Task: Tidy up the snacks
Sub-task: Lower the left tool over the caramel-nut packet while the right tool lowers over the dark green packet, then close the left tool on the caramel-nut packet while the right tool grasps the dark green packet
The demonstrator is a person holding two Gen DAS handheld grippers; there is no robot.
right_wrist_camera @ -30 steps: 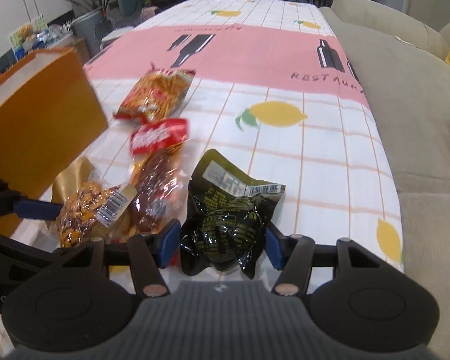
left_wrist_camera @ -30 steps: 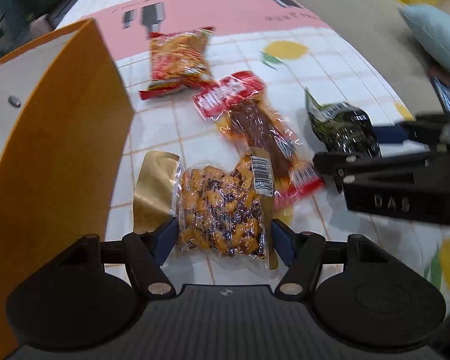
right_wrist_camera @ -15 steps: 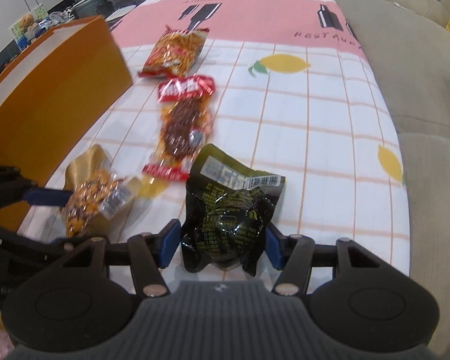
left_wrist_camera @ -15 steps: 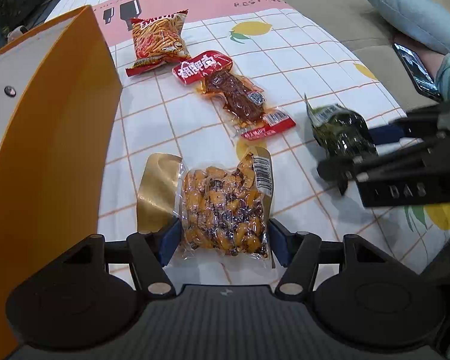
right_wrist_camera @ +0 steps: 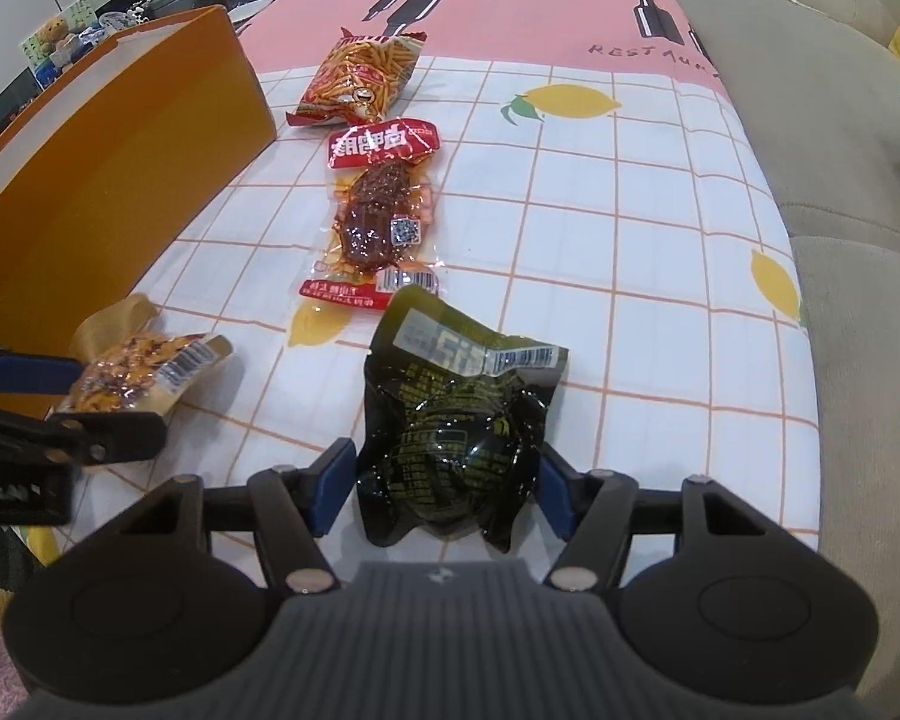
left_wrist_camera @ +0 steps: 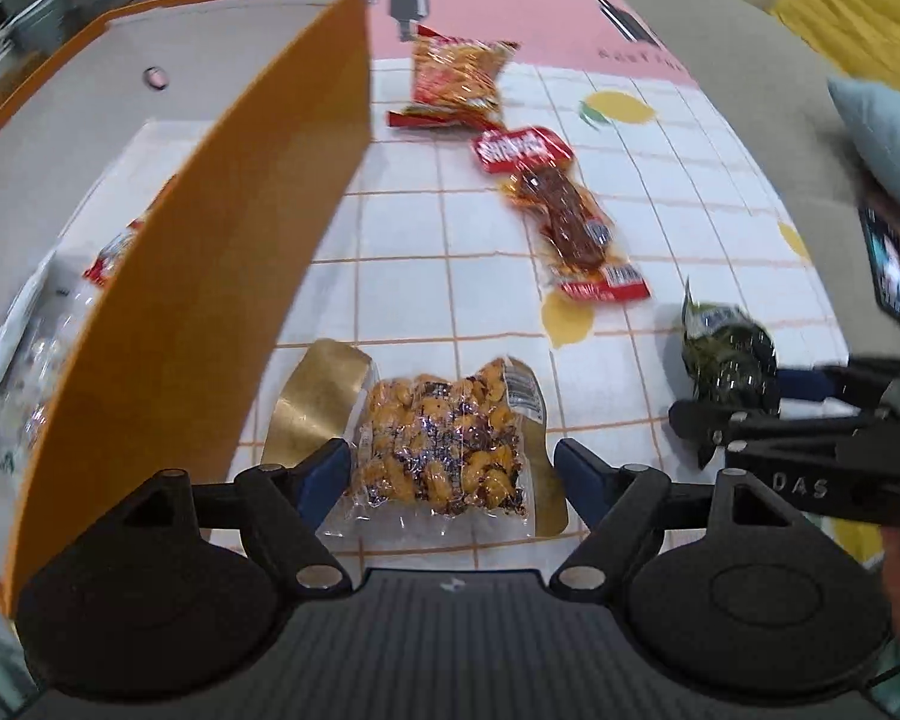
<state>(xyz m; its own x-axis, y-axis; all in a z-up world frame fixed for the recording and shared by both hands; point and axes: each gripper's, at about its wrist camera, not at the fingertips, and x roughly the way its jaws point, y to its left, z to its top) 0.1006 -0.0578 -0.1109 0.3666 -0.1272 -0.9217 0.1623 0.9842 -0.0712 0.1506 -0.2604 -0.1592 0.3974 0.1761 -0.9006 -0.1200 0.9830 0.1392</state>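
The nut packet (left_wrist_camera: 444, 438), a clear vacuum bag full of orange nuts with dark bits and a gold flap folded at its left, lies low in the middle of the left wrist view between the blue pads of the left gripper (left_wrist_camera: 453, 474); the jaws are opening and a gap shows on each side, so the pads do not press it. In the right wrist view the black packet (right_wrist_camera: 456, 420), shiny and wrinkled with yellow print and a white barcode label on top, sits low in the centre between the pads of the right gripper (right_wrist_camera: 444, 489), whose jaws are opening; they stand just beside its sides. Above lie the red meat packet (right_wrist_camera: 381, 216) and the orange stick snack bag (right_wrist_camera: 363, 81), in a line on the lemon tablecloth (right_wrist_camera: 630, 240). The orange box (left_wrist_camera: 198, 276) stands at the left, with packets inside.
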